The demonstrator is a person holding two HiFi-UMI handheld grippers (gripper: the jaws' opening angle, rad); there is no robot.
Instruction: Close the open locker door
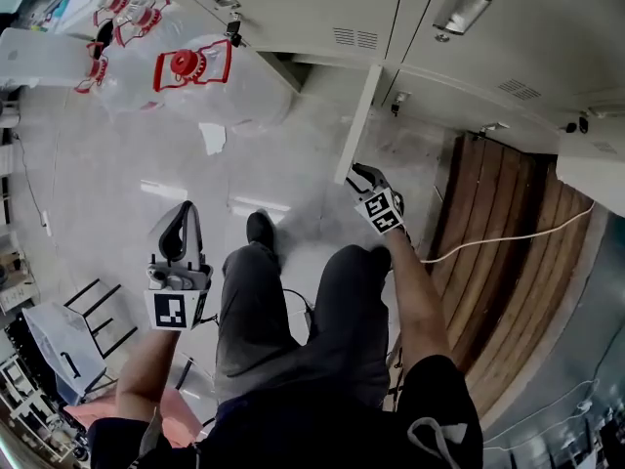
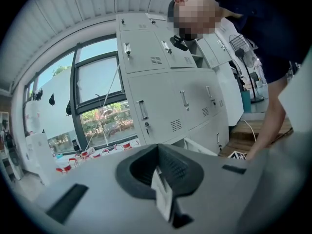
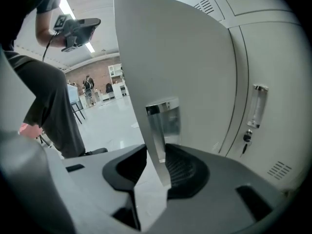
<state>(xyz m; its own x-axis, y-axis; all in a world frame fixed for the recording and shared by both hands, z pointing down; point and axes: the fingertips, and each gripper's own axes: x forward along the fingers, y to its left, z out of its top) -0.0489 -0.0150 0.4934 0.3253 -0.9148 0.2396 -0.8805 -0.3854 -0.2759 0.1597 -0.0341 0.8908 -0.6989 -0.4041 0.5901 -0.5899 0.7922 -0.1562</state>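
The open grey locker door [image 1: 357, 117] juts out from the bottom row of lockers [image 1: 488, 27], edge-on in the head view. My right gripper [image 1: 364, 175] is shut on its free edge. In the right gripper view that door [image 3: 170, 52] fills the middle. Its edge, with the metal handle plate [image 3: 164, 119], runs down between my right gripper's [image 3: 157, 165] dark pads. My left gripper [image 1: 182, 227] hangs in the air to the left of the person's legs, shut with nothing in it. In the left gripper view, my left gripper [image 2: 161, 182] points at the locker wall [image 2: 161, 96].
Clear plastic jugs with red labels [image 1: 190, 66] stand on the pale floor at the upper left. A wooden platform [image 1: 498, 252] with a white cable [image 1: 508, 237] across it lies to the right. The person's legs [image 1: 293, 311] stand between the grippers. Black frames [image 1: 98, 311] stand at the lower left.
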